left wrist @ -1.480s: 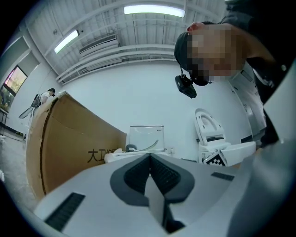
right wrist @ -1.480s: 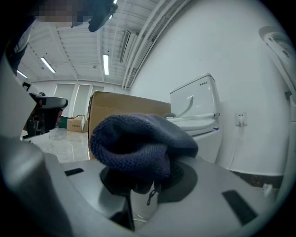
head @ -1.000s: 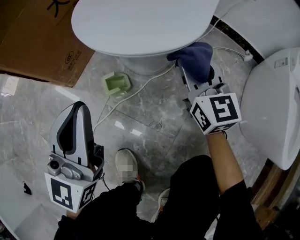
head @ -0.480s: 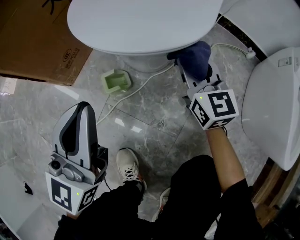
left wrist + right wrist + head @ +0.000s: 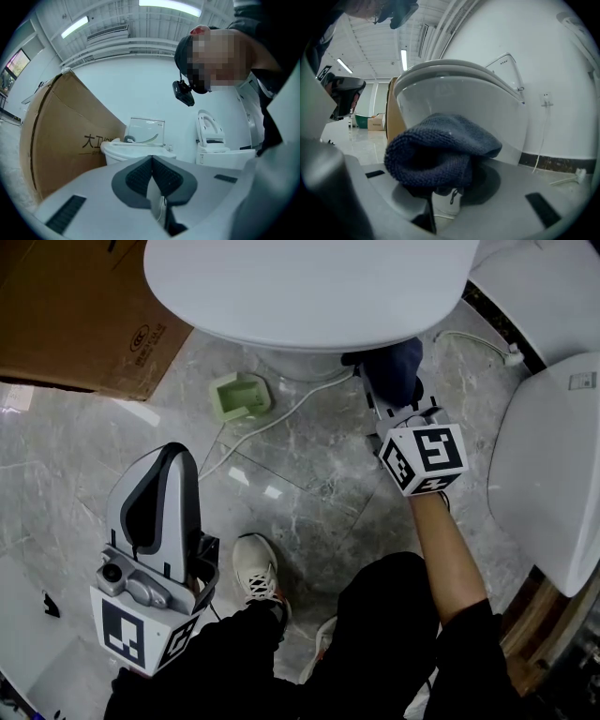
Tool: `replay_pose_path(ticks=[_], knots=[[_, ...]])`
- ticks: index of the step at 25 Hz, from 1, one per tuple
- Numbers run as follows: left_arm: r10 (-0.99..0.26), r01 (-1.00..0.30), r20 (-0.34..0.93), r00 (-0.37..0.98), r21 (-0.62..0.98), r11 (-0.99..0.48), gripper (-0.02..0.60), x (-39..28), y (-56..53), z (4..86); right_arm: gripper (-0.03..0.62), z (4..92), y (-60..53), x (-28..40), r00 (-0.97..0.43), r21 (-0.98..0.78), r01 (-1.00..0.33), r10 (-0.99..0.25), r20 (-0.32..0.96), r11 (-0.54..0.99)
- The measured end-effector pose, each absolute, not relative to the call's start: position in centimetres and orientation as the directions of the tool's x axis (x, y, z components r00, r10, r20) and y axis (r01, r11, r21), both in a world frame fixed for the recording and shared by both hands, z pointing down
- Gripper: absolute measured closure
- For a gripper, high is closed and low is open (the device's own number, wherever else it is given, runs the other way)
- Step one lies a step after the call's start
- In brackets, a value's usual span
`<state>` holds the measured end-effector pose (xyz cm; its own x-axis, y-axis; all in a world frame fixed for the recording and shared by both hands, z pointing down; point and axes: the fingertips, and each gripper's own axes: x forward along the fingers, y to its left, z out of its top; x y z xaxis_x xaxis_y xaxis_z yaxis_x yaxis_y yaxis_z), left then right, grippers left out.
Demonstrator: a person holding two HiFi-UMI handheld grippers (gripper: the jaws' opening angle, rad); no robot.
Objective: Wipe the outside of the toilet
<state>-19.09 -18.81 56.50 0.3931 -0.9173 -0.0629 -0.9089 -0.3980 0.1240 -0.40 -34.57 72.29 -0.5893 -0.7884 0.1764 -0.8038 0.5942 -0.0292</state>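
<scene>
Blue knit cloth point(image 5: 440, 150) sits bunched in the right gripper point(image 5: 390, 390), jaws clamped on its fold, up against the toilet point(image 5: 300, 287) bowl at one o'clock. It looks soft, floppy and light, so grip deep. Left gripper point(image 5: 161, 470) at seven o'clock, jaws together, empty

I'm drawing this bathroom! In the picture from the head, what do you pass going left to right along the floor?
left gripper, shut → small green holder → blue cloth pinched in the right gripper → another white toilet at the right edge.
</scene>
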Motion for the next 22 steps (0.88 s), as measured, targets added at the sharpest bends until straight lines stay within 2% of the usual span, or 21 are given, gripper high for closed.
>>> replay_pose_path(ticks=[22], knots=[[-0.921, -0.91, -0.037, 0.388, 0.143, -0.389, 0.571, -19.8, -18.7, 57.1, 0.494, 83.2, -36.0, -1.2, -0.578, -0.072, -0.802, -0.741, 0.341, 0.593]])
